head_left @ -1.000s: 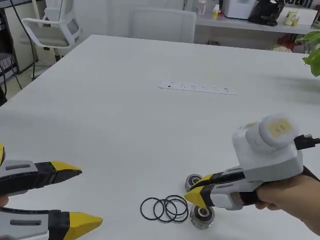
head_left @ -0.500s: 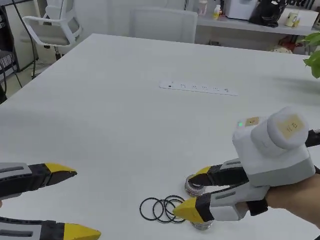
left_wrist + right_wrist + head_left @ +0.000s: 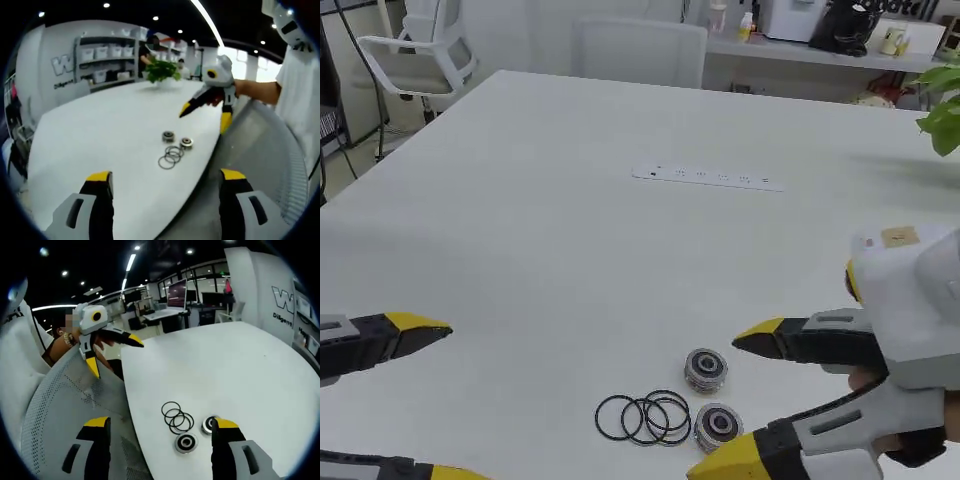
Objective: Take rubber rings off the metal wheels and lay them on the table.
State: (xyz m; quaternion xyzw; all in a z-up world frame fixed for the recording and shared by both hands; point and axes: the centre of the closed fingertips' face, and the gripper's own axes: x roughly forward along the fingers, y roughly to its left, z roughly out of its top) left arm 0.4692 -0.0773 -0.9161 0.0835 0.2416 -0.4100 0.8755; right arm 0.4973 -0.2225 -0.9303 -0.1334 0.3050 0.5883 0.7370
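Near table edge, in front of you: the rubber rings [image 3: 645,417] lie flat on the white table [image 3: 570,230] in a small overlapping cluster. The overlap makes them hard to count; four is the best reading.
Wheels: the farther metal wheel [image 3: 706,368] and the nearer metal wheel [image 3: 719,424] both lie flat, just right of the rings and a little apart from each other. The nearer one sits right beside the cluster, but you cannot tell whether it touches. Each face shows a dark band, too small to say whether it is a ring on the wheel.
Your right tool: the right gripper [image 3: 711,408] hangs over the wheels with its jaws spread wide and nothing between them. Its lower jaw is cut off by the bottom of the head view.
Your left tool: the left gripper [image 3: 460,400] is well apart from the rings, off to the left, jaws wide and gripping nothing. The head view cuts off most of its lower jaw.
Mid-table: a white power strip [image 3: 705,177] lies well beyond the wheels.
Far side: an office chair [image 3: 420,50] stands at the table corner, and green leaves [image 3: 942,105] are cropped at the right edge.
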